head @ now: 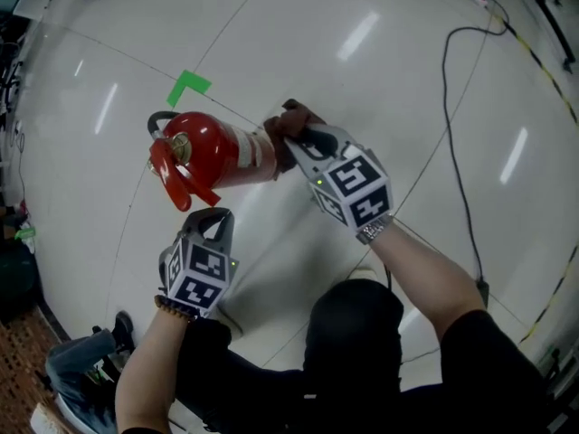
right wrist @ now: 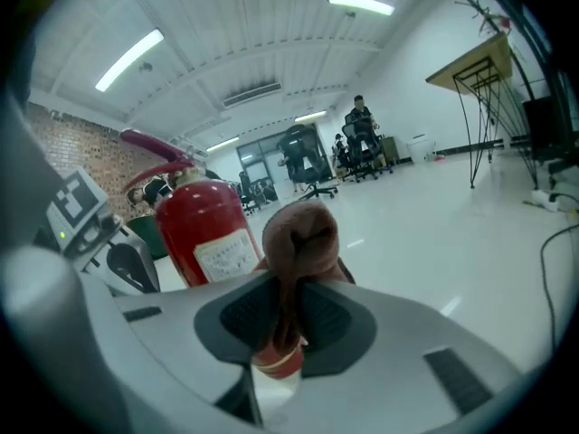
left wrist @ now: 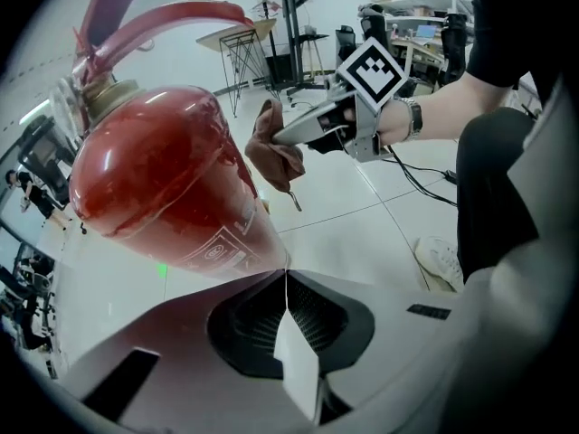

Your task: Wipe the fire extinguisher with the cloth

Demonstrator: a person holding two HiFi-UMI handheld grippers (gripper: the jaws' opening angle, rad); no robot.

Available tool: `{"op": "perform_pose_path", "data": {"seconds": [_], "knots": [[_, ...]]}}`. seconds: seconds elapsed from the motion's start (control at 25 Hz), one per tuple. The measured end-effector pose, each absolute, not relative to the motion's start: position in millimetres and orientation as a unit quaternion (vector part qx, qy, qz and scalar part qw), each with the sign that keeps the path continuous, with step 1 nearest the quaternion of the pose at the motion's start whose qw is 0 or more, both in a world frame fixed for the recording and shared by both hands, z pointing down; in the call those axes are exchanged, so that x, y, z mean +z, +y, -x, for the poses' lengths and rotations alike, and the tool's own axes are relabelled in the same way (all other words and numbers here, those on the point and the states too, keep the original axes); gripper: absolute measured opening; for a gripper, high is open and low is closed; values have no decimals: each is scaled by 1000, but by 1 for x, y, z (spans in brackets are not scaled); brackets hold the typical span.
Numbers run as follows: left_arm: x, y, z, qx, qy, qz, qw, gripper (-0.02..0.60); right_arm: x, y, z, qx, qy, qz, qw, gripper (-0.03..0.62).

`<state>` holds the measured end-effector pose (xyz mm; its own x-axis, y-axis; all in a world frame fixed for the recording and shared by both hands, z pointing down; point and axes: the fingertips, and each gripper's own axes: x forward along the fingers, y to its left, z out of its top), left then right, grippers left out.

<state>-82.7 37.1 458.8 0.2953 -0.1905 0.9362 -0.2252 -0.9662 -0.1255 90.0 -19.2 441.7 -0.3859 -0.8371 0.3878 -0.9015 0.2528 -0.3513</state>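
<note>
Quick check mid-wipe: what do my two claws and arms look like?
Both the left claw and right claw are light grey shells with dark ribbed pads, each carrying a white cube of black square markers and a small green light. A beaded bracelet is on the left wrist, a metal watch on the right; the sleeve is black and short.

A glossy white floor [head: 380,80] bears green tape [head: 188,86] and a black cable [head: 445,80] beneath ceiling strip lights [right wrist: 127,59].

No text is legible; the white label [right wrist: 223,257] on the fire extinguisher [right wrist: 193,208] is too small to read. Cubes on the left gripper [head: 211,217] and right gripper [head: 289,138] bear only square markers.
</note>
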Motion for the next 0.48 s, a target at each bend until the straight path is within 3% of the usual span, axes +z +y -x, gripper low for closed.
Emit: {"op": "perform_pose_path", "data": {"seconds": [0.48], "knots": [[448, 6, 107, 515, -55, -855, -18, 3, 344, -5, -56, 215, -727, -647, 81, 80]]}}
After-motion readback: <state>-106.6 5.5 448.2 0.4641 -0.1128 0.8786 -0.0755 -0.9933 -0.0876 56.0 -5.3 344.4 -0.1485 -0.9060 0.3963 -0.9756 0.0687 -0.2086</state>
